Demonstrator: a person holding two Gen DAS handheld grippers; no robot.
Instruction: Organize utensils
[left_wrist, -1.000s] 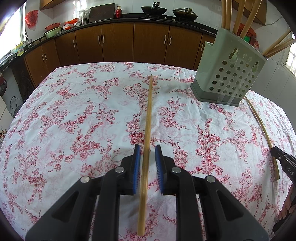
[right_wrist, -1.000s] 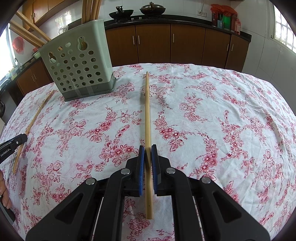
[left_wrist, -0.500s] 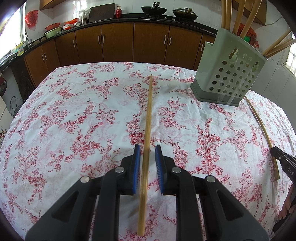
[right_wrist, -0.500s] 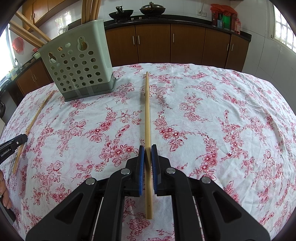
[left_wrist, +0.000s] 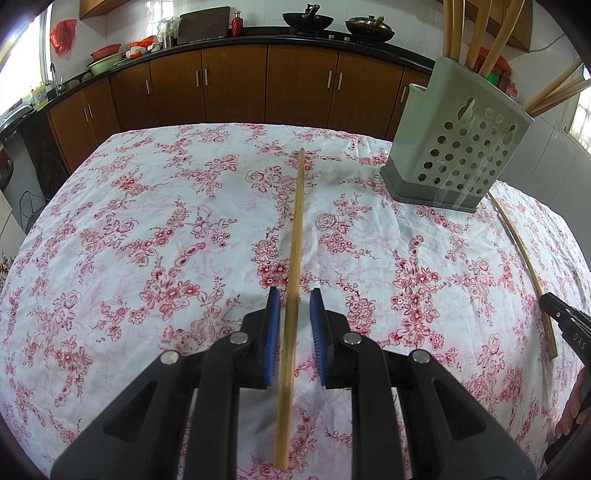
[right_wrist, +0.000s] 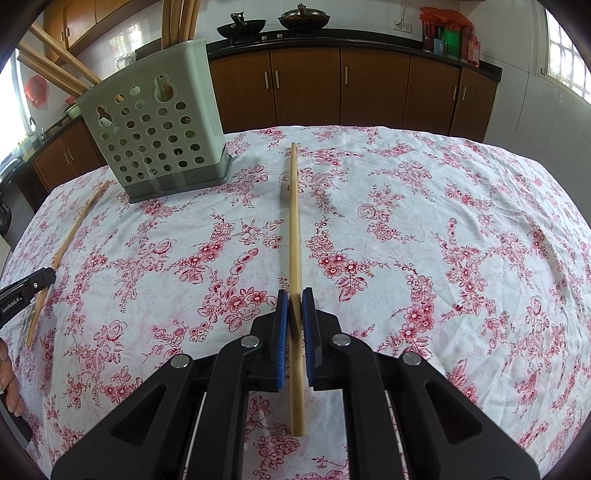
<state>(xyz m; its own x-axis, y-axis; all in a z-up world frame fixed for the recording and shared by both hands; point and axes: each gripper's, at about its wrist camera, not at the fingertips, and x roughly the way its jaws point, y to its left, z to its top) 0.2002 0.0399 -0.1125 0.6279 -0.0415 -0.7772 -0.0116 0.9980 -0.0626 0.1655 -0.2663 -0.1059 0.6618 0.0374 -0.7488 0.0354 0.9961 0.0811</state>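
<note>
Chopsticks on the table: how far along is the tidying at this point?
Done: several chopsticks stand in the green holder. In hand: the right gripper is shut on a chopstick; the left gripper straddles a second chopstick with its jaws open, a gap on each side. Left: close the left grip, then put both into the holder. Neither looks lifted yet.
</note>
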